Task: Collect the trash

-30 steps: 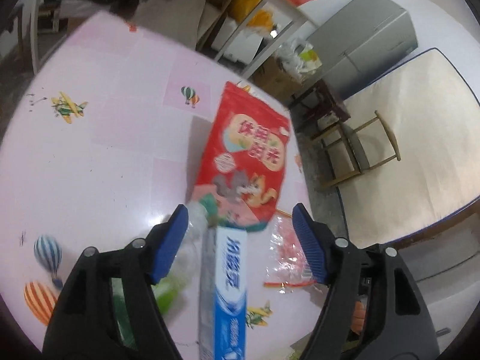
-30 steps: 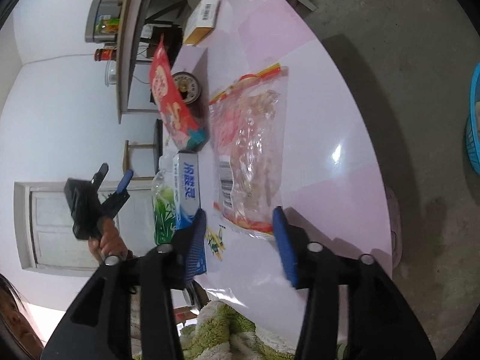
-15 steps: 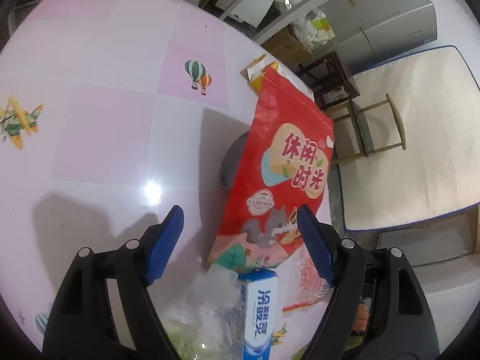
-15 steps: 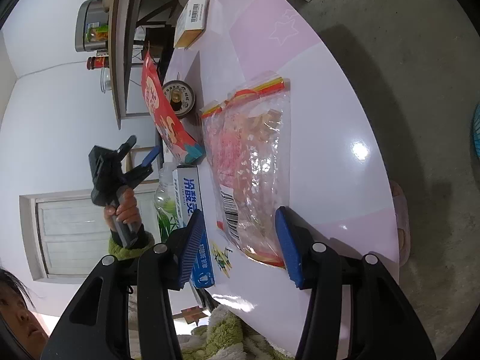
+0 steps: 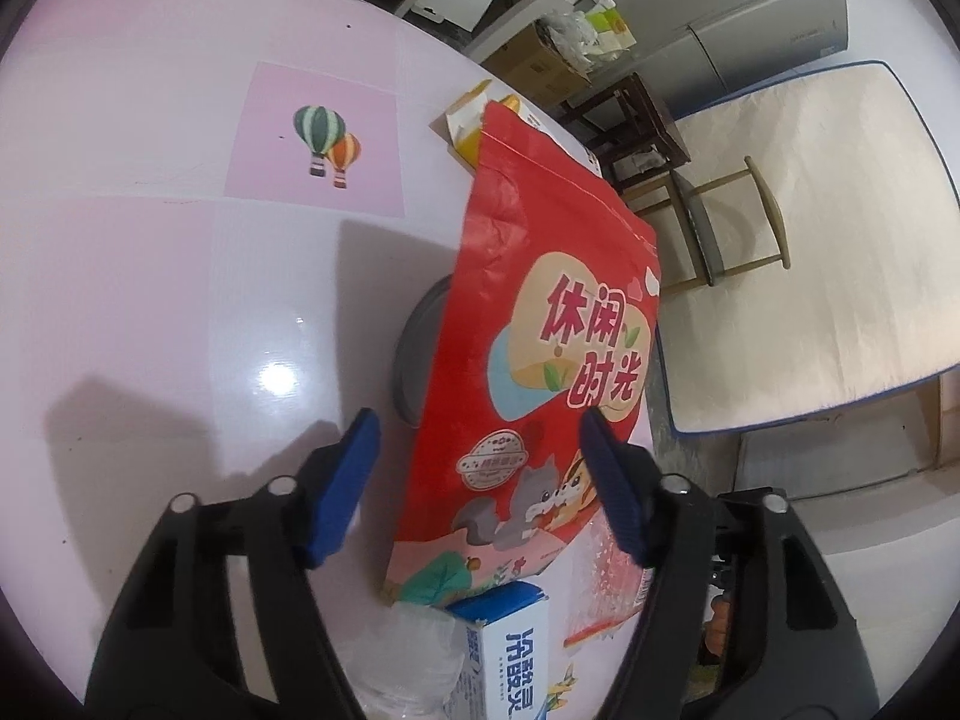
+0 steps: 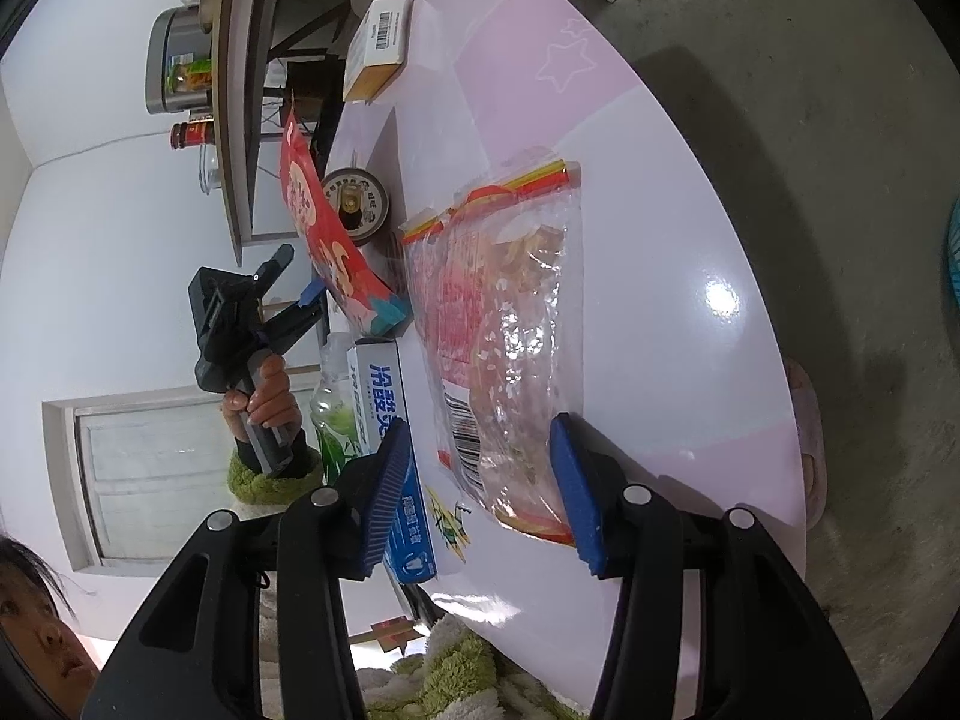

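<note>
Only in the right view is a tin (image 6: 354,204) seen uncovered behind the red bag (image 6: 327,243); a clear bag (image 6: 504,330) lies flat between the spread right gripper (image 6: 483,489). The left gripper (image 5: 480,480), also spread, is held around the upright, creased red bag (image 5: 540,360) on the table (image 5: 150,300).

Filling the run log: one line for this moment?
left gripper: open, at red snack bag | right gripper: open, at clear zip bag | toothpaste box: on table
</note>
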`<control>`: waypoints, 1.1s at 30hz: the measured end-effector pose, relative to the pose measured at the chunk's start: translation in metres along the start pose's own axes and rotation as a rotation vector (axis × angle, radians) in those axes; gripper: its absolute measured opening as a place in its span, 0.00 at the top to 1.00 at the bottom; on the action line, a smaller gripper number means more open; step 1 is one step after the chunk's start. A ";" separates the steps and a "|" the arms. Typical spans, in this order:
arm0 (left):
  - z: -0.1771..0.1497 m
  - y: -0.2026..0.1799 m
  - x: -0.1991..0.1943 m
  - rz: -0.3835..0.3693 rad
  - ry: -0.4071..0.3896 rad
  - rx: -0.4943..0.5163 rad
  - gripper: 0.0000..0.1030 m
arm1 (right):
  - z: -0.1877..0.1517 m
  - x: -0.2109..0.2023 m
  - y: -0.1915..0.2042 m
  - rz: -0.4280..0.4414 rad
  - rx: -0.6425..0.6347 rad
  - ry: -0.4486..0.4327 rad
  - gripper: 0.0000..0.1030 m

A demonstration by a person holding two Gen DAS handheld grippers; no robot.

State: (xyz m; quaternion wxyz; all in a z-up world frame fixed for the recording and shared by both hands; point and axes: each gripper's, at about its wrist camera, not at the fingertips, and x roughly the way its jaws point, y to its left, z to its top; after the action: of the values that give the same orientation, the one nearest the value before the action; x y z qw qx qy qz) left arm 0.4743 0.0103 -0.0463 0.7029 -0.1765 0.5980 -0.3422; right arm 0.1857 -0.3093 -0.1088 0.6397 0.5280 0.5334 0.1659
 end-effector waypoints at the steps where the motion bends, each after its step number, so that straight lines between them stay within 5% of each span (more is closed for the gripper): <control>1: -0.001 -0.001 0.001 -0.003 -0.003 0.006 0.47 | 0.000 0.000 0.000 -0.006 0.002 -0.004 0.59; 6: -0.006 -0.006 0.004 0.004 -0.021 0.040 0.74 | 0.000 0.004 0.000 -0.023 0.007 -0.008 0.70; 15: -0.008 -0.002 -0.003 -0.084 -0.070 0.033 0.95 | 0.000 0.016 0.002 -0.018 -0.005 0.010 0.81; 33: -0.021 -0.052 -0.047 -0.265 -0.192 0.118 1.00 | -0.003 -0.001 0.027 0.112 -0.073 -0.063 0.91</control>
State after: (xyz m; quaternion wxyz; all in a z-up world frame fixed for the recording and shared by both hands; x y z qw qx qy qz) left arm 0.4379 0.0098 0.0169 0.7149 -0.2442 0.4784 -0.4476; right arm 0.1918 -0.2980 -0.0852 0.6646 0.5384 0.4761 0.2042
